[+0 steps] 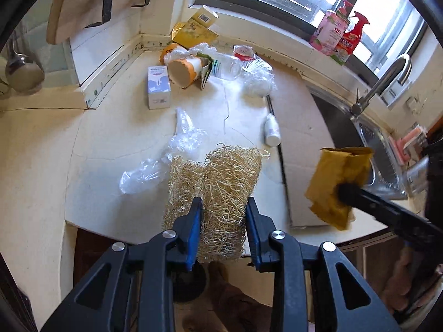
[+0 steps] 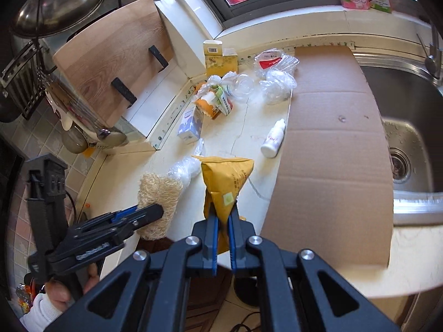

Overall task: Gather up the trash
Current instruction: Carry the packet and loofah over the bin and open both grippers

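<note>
A tan fibrous loofah (image 1: 224, 177) is clamped between the blue pads of my left gripper (image 1: 223, 203), which is shut on it above the front edge of the cream counter (image 1: 110, 127). From the right wrist view the same loofah (image 2: 159, 193) and left gripper (image 2: 155, 210) appear at lower left. My right gripper (image 2: 223, 215) is shut on a crumpled mustard-yellow paper bag (image 2: 227, 177), held off the counter. In the left wrist view that bag (image 1: 337, 174) hangs at right from the right gripper (image 1: 346, 193).
On the counter lie a clear plastic bag (image 1: 166, 155), a small white bottle (image 1: 272, 130), a white box (image 1: 158, 85) and a heap of cups, wrappers and cartons (image 1: 210, 63) in the far corner. A cardboard sheet (image 2: 332, 138) lies beside the steel sink (image 2: 409, 127).
</note>
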Motion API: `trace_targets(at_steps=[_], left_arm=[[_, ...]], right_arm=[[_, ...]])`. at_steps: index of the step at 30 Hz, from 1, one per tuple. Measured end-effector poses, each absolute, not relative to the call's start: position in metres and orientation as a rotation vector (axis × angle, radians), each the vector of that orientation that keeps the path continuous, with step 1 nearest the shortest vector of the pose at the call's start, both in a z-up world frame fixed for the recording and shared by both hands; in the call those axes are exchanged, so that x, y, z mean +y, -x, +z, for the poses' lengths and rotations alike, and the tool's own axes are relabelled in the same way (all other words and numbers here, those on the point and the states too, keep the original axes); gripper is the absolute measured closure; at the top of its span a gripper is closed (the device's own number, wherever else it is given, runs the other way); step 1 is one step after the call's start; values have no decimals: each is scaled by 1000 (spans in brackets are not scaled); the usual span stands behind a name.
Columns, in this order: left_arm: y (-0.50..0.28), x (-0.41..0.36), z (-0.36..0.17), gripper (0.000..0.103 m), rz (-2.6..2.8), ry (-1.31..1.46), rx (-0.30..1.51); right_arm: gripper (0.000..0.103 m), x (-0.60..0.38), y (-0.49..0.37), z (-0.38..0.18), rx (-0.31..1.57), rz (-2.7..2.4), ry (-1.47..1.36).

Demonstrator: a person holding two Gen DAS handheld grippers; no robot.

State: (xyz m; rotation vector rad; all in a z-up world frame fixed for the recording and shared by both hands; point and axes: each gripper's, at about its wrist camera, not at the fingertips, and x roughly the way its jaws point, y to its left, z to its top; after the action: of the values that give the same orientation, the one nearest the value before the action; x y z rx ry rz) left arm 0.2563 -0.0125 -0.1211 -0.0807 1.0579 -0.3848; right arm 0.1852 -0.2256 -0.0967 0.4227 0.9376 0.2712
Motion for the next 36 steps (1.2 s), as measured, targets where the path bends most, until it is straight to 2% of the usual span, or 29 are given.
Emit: trace_targets(at_steps=[5,8,11,25,27,31,36], left_arm=[[-253,-6,-145,70,-371,65,1095],[-255,-8,-151,63,-344,21,1085],[-257,-8,-155,52,-332,22,1102],[-249,-5,-166,46,-308,17,1149],[-252,-5,-166,46,-317,29,1157],[-250,0,-164,64,-327,51,1150],[-243,18,-163,76,-350,146,1149]], right_arm=[[97,-215,-155,-87,929,265,-392],[97,-213,-144,-84,930,267,-373],[97,-216,-140,-82,931,264,-377],[97,-217,-160,-92,947,279,-416],[97,-213,-163,-92,954,287,-421],[97,-201,-162,-90,953,307,-404],[97,-187,-153,-91,967,311,-391]])
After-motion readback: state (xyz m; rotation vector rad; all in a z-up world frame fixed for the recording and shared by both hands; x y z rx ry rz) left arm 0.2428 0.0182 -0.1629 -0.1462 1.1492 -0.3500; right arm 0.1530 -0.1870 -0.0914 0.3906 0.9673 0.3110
